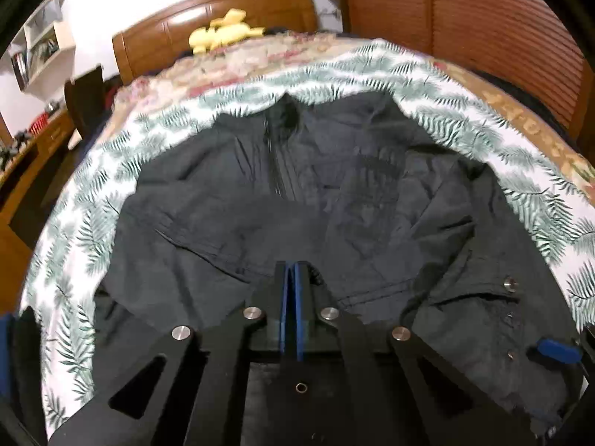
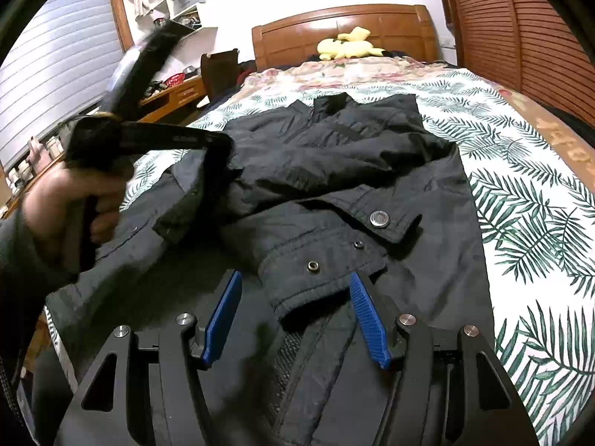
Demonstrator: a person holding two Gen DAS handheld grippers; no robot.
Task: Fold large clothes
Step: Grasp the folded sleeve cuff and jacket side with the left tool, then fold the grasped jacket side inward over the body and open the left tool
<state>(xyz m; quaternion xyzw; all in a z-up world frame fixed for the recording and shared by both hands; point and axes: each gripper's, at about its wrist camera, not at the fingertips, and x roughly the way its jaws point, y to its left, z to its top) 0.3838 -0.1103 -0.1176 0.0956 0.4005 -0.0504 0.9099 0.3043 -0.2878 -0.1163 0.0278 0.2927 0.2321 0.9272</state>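
Note:
A large black jacket (image 1: 297, 200) lies spread on the bed, collar toward the headboard; it also shows in the right wrist view (image 2: 334, 171). My left gripper (image 1: 293, 271) is shut, its blue pads pressed together just above the jacket's middle; whether cloth is between them cannot be told. In the right wrist view the left gripper (image 2: 219, 141) is held by a hand at the jacket's left side. My right gripper (image 2: 295, 282) is open, its blue pads (image 2: 366, 319) on either side of a folded sleeve cuff (image 2: 319, 267) with snap buttons.
The jacket lies on a white sheet with green fern print (image 2: 528, 200) over a floral bedspread (image 2: 334, 70). A wooden headboard (image 2: 342, 26) and a yellow plush toy (image 2: 346, 46) are at the far end. A wooden desk (image 2: 174, 96) stands left, a slatted wardrobe (image 2: 520, 22) right.

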